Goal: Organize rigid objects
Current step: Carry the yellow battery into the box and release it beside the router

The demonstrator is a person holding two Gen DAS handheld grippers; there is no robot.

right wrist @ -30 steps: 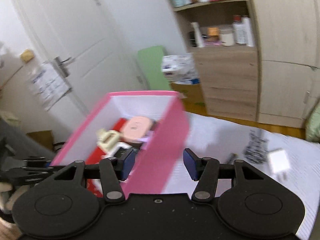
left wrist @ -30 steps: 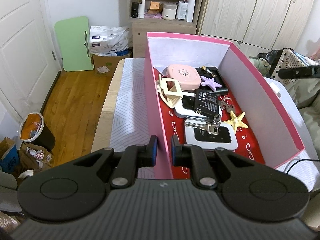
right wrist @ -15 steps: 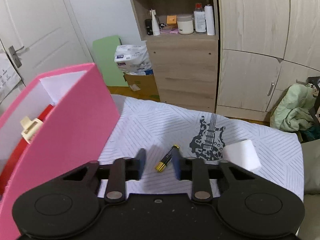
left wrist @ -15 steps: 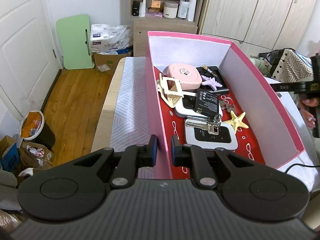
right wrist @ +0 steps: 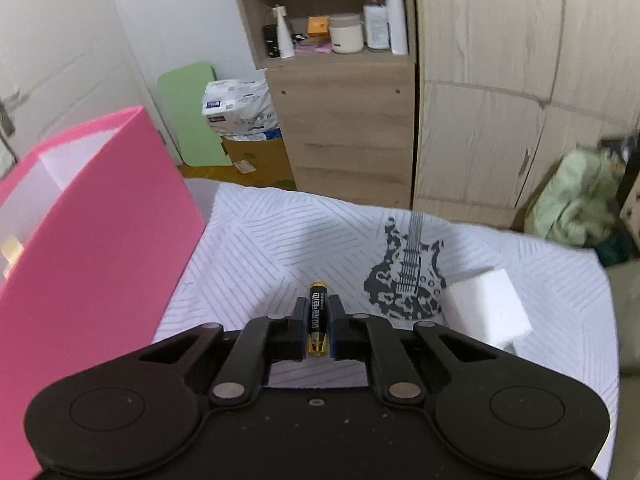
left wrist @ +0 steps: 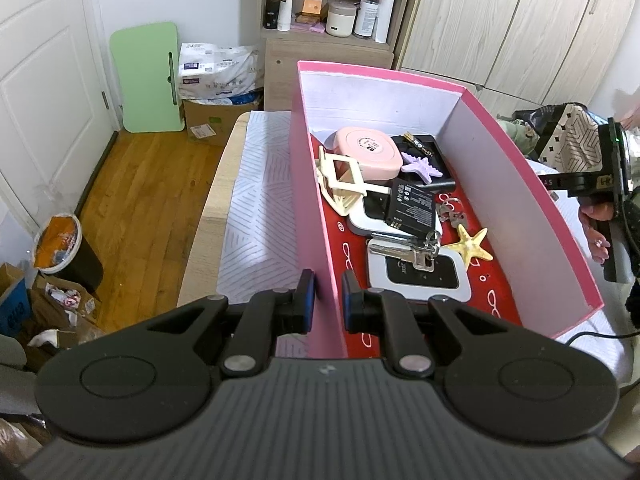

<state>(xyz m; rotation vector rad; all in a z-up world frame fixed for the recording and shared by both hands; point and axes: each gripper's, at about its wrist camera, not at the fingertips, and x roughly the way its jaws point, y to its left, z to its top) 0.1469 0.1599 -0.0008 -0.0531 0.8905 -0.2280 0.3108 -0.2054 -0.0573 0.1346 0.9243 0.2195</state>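
Observation:
A pink box (left wrist: 520, 200) stands on the white patterned cloth. It holds a pink case (left wrist: 368, 152), a purple starfish (left wrist: 424, 164), a yellow starfish (left wrist: 470, 242), keys (left wrist: 412, 248) and a black battery pack (left wrist: 412, 208). My left gripper (left wrist: 328, 300) is shut on the box's left wall near the front corner, one finger on each side. Right of the pink box (right wrist: 100, 240), a black-and-gold battery (right wrist: 318, 296) lies on the cloth. My right gripper (right wrist: 318, 305) is closing onto it, and both pads press its sides.
A white foam block (right wrist: 486, 308) lies on the cloth right of the battery, beside a guitar print (right wrist: 408, 272). A wooden cupboard (right wrist: 352, 120) stands behind the table. The table's left edge (left wrist: 208, 216) drops to the floor, where a bin (left wrist: 64, 248) stands.
My right gripper swung away from the box's right wall, came down over the battery and closed on it. The left gripper kept its hold on the box wall.

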